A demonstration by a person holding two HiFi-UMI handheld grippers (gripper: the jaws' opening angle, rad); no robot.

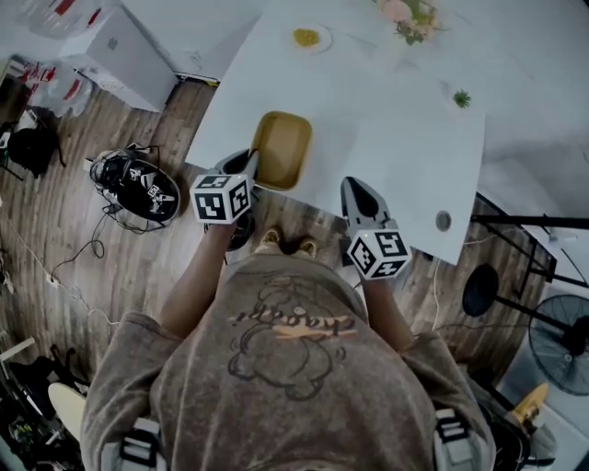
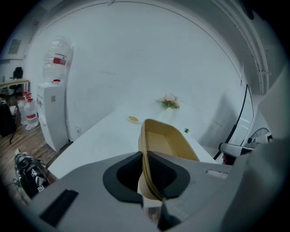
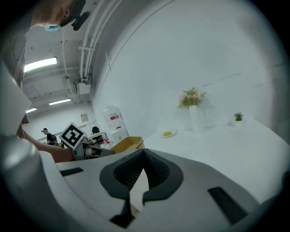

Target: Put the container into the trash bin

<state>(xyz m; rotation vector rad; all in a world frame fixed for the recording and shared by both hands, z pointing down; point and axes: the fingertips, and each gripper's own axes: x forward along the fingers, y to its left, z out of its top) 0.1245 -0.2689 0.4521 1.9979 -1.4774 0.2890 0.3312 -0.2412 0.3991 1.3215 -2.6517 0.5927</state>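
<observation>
A tan, shallow oblong container (image 1: 281, 147) hangs over the near edge of the white table (image 1: 396, 129). My left gripper (image 1: 250, 166) is shut on the container's near left rim. In the left gripper view the rim runs straight between the closed jaws of that gripper (image 2: 144, 156), and the container (image 2: 165, 140) stretches away beyond them, empty inside. My right gripper (image 1: 354, 190) hovers over the table edge to the container's right, jaws shut with nothing in them. The right gripper view shows those jaws (image 3: 144, 152) meeting at the tip, with the container (image 3: 127, 144) off to the left.
A small plate of yellow food (image 1: 306, 38), a flower vase (image 1: 411, 17) and a tiny plant (image 1: 461, 97) sit further back on the table. A water dispenser (image 1: 124, 51) and a black bag (image 1: 138, 184) stand on the wooden floor at left. A dark round thing (image 1: 241, 232) lies beside my feet.
</observation>
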